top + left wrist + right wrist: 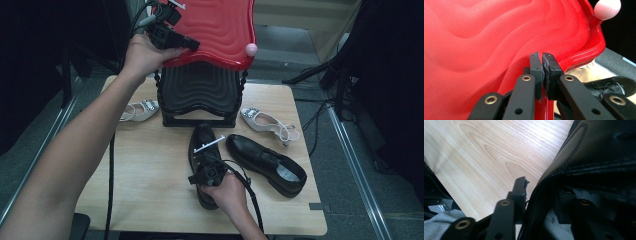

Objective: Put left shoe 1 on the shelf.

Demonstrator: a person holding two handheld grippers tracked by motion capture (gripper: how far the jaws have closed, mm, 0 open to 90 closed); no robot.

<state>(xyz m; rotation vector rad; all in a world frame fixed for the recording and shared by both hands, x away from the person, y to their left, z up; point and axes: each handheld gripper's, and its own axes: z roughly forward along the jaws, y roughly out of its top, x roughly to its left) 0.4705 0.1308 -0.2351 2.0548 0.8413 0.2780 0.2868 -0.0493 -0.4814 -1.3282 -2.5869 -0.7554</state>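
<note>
Black shoe (599, 157) side wall between right gripper (541, 192) jaws.

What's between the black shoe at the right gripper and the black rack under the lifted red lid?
Nothing visible. The left gripper holds the red lid raised off the black rack; bare table lies between the black shoe and the rack's front.

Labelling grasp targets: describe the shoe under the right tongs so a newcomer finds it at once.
Start at the black ribbed stand at the back of the wooden table, under the red lid. Straight in front of it lies a black leather shoe, toe toward the stand, with the right tongs straddling its collar. Its twin lies angled to the right, untouched; the two silvery heeled shoes flank the stand.
</note>
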